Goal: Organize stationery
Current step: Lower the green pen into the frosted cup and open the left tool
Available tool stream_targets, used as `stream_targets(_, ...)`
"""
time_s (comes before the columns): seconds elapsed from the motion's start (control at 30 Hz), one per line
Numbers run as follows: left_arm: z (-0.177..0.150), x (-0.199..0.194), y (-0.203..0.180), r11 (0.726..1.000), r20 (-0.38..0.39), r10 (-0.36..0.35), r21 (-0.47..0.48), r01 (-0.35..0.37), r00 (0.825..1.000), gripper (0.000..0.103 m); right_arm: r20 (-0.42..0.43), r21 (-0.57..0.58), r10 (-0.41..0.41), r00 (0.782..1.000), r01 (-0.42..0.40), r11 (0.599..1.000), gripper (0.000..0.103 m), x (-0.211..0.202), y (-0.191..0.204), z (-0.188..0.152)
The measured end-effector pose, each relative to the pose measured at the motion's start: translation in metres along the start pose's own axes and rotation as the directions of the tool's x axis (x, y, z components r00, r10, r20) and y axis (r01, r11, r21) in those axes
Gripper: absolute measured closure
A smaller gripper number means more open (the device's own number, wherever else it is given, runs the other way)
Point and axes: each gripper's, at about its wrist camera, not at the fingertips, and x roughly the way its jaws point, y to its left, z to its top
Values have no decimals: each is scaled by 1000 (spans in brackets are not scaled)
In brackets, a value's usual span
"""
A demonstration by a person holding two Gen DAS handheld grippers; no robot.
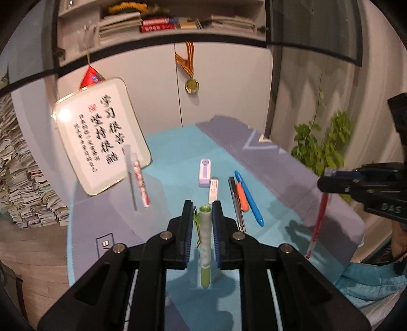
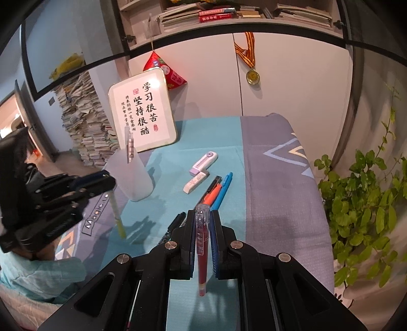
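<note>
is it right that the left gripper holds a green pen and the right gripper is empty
Not quite. The left gripper does hold the green pen, but the right gripper is not empty: the right wrist view shows it shut on a red pen.

- Even, fairly bright indoor light from above – soft shadows on the cloth (image 2: 203,142) beneath both tools.
- Glare on the framed sign (image 1: 101,137), ahead and left of the left tool.
- Left view is smeared – sign and cup (image 1: 142,188) blurred; right view crisp.
- Fisheye bends the shelves (image 2: 254,24); corners go black.
</note>
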Motion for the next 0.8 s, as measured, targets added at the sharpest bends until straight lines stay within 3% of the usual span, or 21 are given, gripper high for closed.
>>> stream_targets(0.4, 12, -24, 19, 997, 74, 28, -75, -22, 997, 91, 5, -25, -6, 1000, 6, 1000, 92, -6, 10, 2)
stream_targets(0.6, 45, -50, 47, 987, 200, 108, -140, -81, 974, 91, 16, -34, -14, 1000, 14, 999, 92, -10, 15, 5)
stream_targets(0.73, 60, -43, 60, 979, 224, 164, -159, -130, 961, 91, 14, -40, -14, 1000, 15, 999, 92, -9, 19, 6)
stream_targets(0.8, 63, -35, 67, 977, 227, 159, -173, -121, 961, 91, 12, -42, -17, 1000, 18, 999, 92, -9, 20, 6)
